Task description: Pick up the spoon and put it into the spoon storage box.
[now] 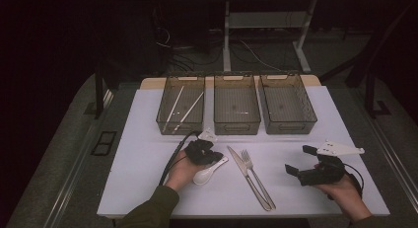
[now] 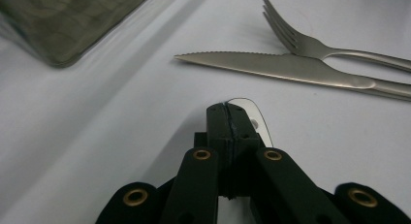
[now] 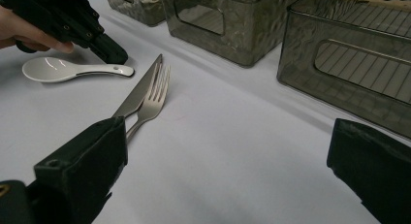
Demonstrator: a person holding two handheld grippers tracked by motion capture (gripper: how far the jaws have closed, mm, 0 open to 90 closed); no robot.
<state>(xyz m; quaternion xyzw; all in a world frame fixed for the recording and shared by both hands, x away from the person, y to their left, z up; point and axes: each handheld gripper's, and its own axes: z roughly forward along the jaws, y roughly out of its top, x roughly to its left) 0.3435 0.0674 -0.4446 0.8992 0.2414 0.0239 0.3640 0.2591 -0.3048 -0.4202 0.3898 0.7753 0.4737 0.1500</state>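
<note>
Jaws of my left gripper (image 1: 213,158) pressed together – tips low at the handle of the white spoon (image 1: 209,171), grip unclear | spoon lies on the white table (image 1: 148,154), just left of knife (image 1: 248,177) and fork (image 1: 257,177) | my right gripper (image 1: 301,161) – spread wide, holding nothing.

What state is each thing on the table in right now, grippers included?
Left gripper: shut, at the spoon's handle.
Right gripper: open, holding nothing.
White spoon: lying on the table.
Knife: flat, beside the fork.
Fork: flat.
Left bin: holds two chopsticks.
Middle bin: looks empty.
Right bin: looks empty.
</note>
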